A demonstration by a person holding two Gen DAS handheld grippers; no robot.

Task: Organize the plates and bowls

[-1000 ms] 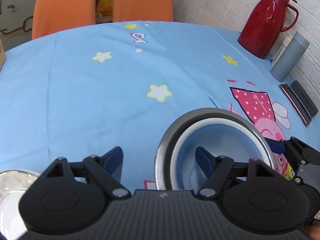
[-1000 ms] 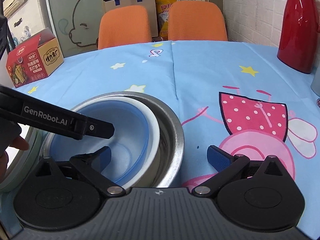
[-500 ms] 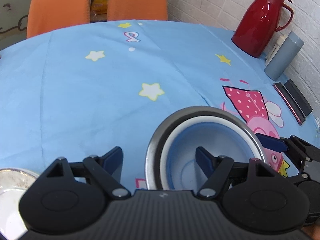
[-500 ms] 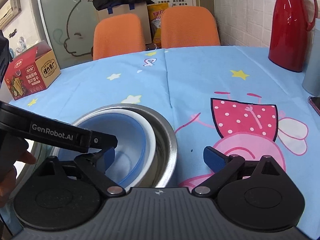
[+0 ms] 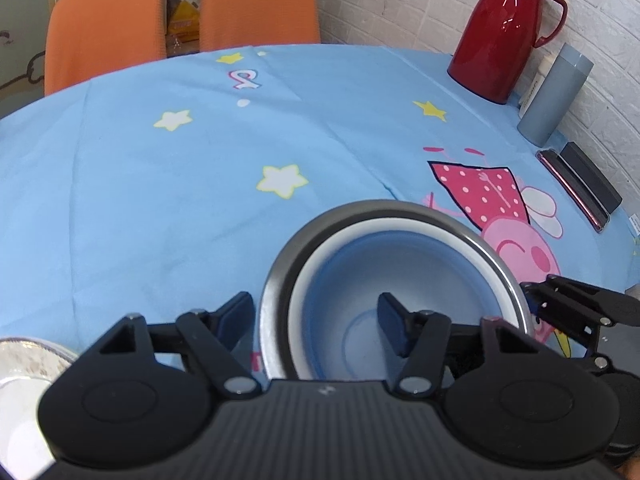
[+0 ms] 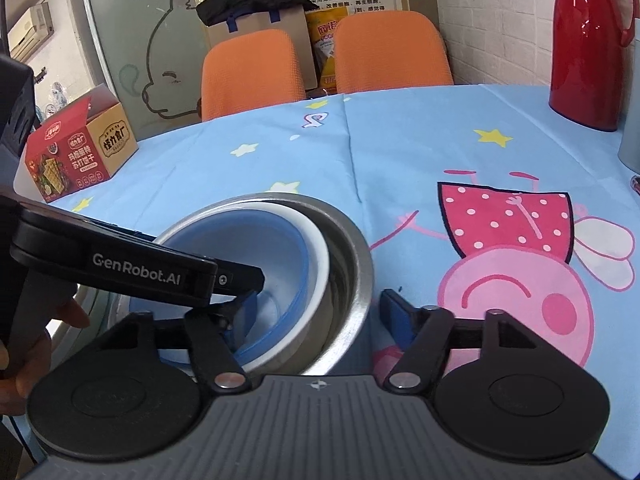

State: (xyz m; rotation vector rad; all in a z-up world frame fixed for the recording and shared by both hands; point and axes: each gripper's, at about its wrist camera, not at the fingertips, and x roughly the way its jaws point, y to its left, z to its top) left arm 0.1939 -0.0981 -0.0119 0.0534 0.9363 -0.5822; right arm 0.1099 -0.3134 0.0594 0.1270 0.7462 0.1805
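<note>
- Steel bowl (image 5: 394, 216) was seen on the blue tablecloth (image 5: 160, 184), taken as landmark; rigid, slippery, best gripped at the rim.
- White bowl (image 6: 318, 240) and blue bowl (image 5: 360, 280) were nested inside it; judged light.
- Left gripper (image 5: 316, 316) and right gripper (image 6: 316, 312) were held spread, straddling its rim, nothing clamped.

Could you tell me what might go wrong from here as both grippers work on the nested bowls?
1. Both the left gripper and right gripper straddle opposite rims of the steel bowl; uneven pulls could tip the stack.
2. The blue bowl and white bowl sit loosely tilted inside and could slide out.
3. The grippers are close and might collide.
</note>
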